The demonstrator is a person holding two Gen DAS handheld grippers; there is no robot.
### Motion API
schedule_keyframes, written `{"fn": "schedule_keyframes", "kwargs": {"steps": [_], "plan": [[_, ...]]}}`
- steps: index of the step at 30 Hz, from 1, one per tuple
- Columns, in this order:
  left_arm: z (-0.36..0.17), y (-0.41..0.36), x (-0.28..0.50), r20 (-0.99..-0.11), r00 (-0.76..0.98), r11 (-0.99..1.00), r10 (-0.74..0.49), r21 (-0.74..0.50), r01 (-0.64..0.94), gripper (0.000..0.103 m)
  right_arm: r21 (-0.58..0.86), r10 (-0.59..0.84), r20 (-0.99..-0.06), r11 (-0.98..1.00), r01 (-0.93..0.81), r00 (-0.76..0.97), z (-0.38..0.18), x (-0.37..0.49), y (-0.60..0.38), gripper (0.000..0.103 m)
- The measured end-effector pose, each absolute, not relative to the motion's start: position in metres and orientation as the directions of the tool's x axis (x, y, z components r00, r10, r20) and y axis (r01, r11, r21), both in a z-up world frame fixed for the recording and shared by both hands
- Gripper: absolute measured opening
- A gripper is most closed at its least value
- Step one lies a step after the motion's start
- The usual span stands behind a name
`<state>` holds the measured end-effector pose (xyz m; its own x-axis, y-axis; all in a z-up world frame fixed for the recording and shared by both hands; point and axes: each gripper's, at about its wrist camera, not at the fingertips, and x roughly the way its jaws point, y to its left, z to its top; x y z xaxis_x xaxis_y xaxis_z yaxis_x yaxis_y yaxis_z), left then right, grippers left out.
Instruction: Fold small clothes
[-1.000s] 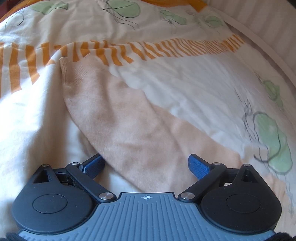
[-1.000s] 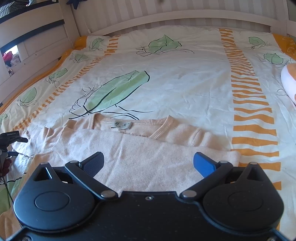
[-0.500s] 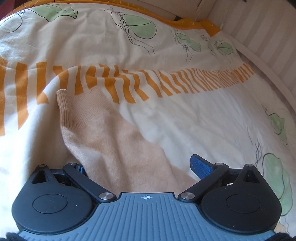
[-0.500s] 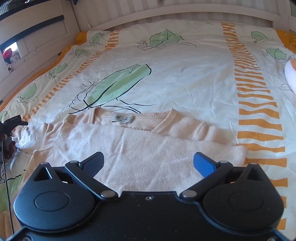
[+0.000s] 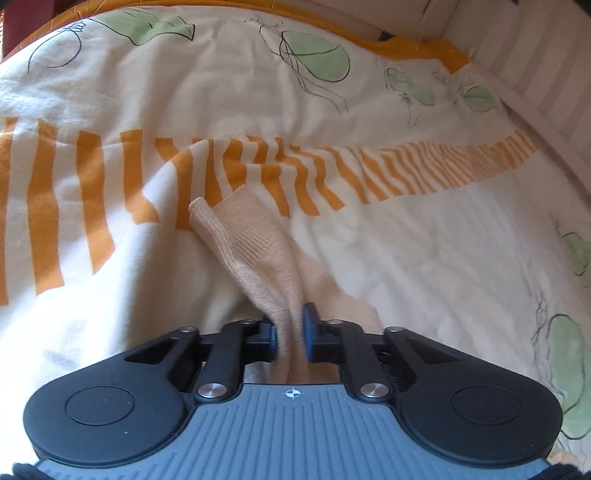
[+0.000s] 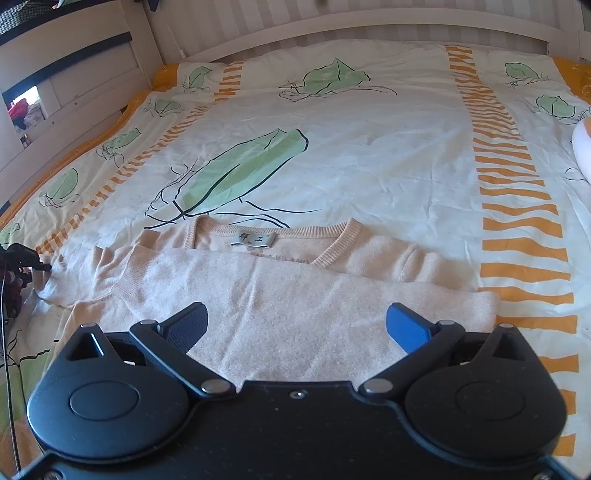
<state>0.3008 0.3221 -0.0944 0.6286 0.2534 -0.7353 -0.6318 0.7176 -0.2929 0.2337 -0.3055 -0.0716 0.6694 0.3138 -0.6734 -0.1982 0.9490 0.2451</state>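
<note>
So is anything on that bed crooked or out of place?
Nothing is damaged or spilled. The peach sweater lies half folded, one sleeve bunched and pinched in the left gripper. The bedspread is rucked into a ridge beyond the cuff.

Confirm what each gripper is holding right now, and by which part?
Left gripper is shut on the peach sweater's sleeve, pinched a little short of its ribbed cuff. Right gripper is open above the sweater body, holding nothing.

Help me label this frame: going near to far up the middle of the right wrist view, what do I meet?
Right hand-held gripper → folded sweater body → neck label → big green leaf print → white bed rail.
</note>
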Motion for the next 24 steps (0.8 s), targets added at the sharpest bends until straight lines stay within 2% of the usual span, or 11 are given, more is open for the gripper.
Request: {"fn": "schedule_keyframes", "kwargs": {"steps": [5,9,17,20,24], "plan": [[-0.055,0.296,0.293,-0.643,0.72,0.78,0.261,-0.299,-0.55,0.007,0.239,0.303,-0.667,0.952,-0.191,0.681,-0.067,0.233,-0.308,0.103],[-0.006,0.251,0.29,-0.545,0.815,0.861,0.198,-0.301,-0.411,0.007,0.257,0.304,-0.658,0.951,-0.174,0.688,-0.063,0.232,-0.313,0.103],[0.059,0.103,0.278,-0.398,0.914,0.974,-0.071,-0.226,-0.023,0.007,0.281,0.291,-0.643,0.95,-0.136,0.708,-0.056,0.231,-0.325,0.103],[0.057,0.048,0.271,-0.378,0.904,0.965,-0.199,-0.238,0.113,0.007,0.301,0.286,-0.633,0.947,-0.112,0.719,-0.052,0.232,-0.333,0.103],[0.034,-0.015,0.271,-0.396,0.861,0.937,-0.32,-0.264,0.227,0.007,0.32,0.275,-0.615,0.944,-0.085,0.739,-0.046,0.231,-0.342,0.103]]}}
